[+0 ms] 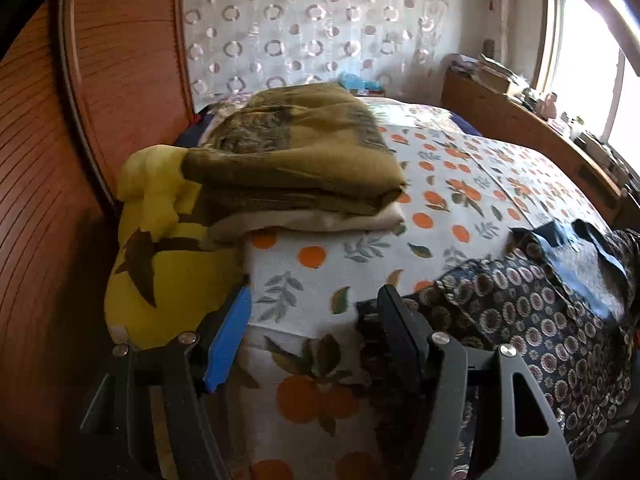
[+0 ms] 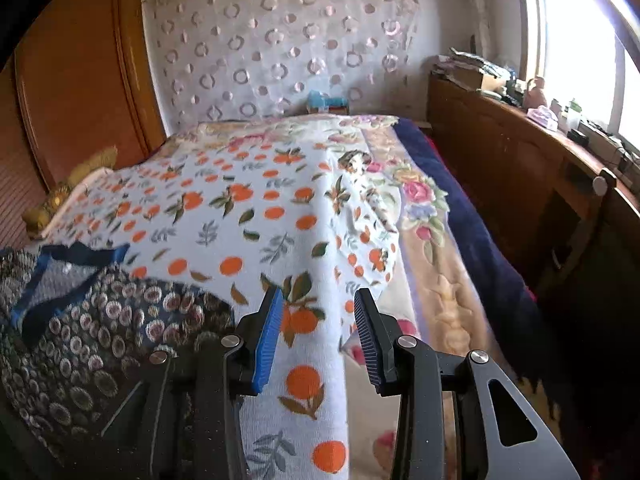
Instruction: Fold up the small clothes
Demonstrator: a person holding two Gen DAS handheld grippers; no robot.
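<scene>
A dark garment [image 1: 520, 320] with a round floral print and blue trim lies spread on the bed's orange-print cover [image 1: 440, 168]. My left gripper [image 1: 316, 296] is open just above the cover. Its black finger [image 1: 400, 340] is at the garment's near left corner, and its blue-padded finger [image 1: 228, 340] is over bare cover. Nothing is pinched between them. In the right wrist view the same garment [image 2: 100, 320] lies to the left. My right gripper [image 2: 319, 293] hangs open to its right, over a draped ridge of the cover [image 2: 304, 384].
A stack of folded olive and cream blankets [image 1: 296, 160] sits on the bed's left side beside a yellow cushion [image 1: 160, 264]. A wooden wardrobe [image 1: 48, 200] stands on the left. On the right a floral blanket [image 2: 432, 240] hangs off the bed, facing a cluttered wooden counter [image 2: 520, 128].
</scene>
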